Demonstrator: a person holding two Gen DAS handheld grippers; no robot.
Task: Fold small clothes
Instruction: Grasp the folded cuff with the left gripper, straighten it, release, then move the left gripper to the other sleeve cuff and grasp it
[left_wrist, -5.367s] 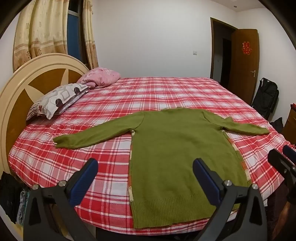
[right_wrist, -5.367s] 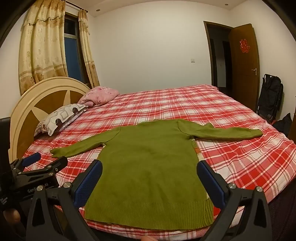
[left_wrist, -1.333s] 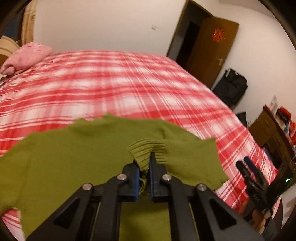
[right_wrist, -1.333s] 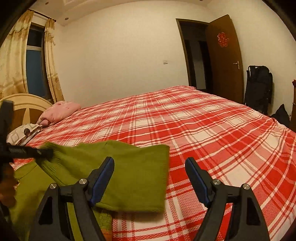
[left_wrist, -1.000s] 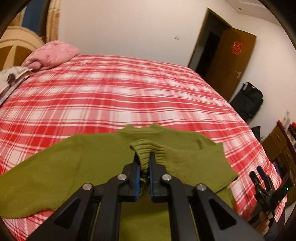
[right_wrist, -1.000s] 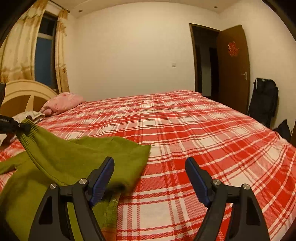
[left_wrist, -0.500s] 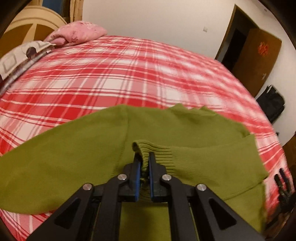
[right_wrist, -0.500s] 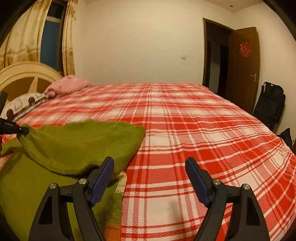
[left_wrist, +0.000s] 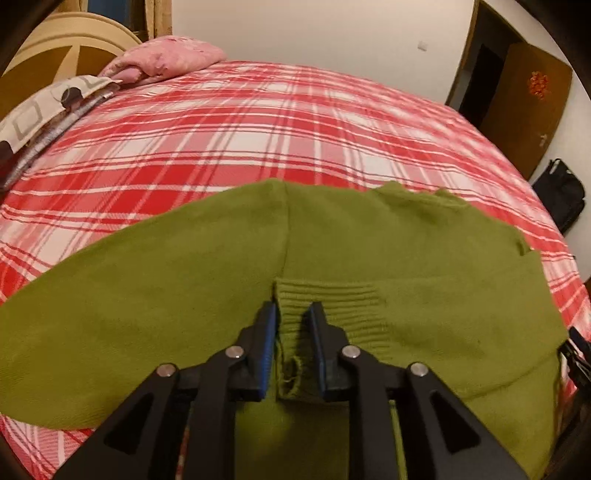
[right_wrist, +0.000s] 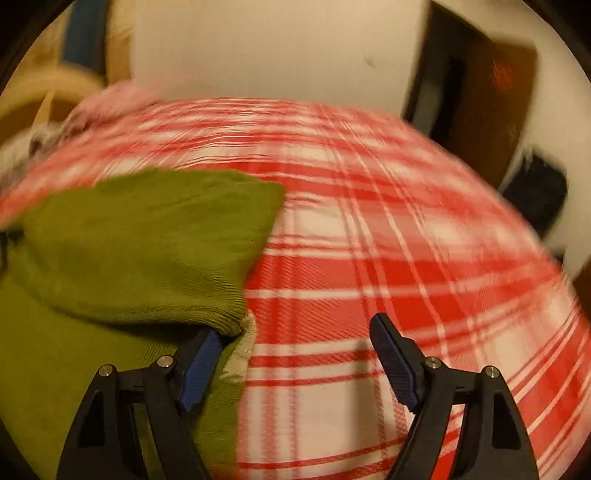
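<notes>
A green knit sweater lies on the red plaid bed. Its right sleeve is folded across the chest, with the ribbed cuff lying flat. My left gripper sits low over the cuff with its jaws a little apart, the cuff between them. In the blurred right wrist view the folded sleeve lies at the left. My right gripper is open and empty, its left finger tucked under the sweater's folded edge and its right finger over bare bedspread.
A pink pillow and a patterned pillow lie by the wooden headboard at the far left. A brown door and a black bag stand beyond the bed at the right.
My left gripper lowered the cuff onto the sweater's chest and its jaws parted. My right gripper swung down and left to the sweater's folded edge, still open.
</notes>
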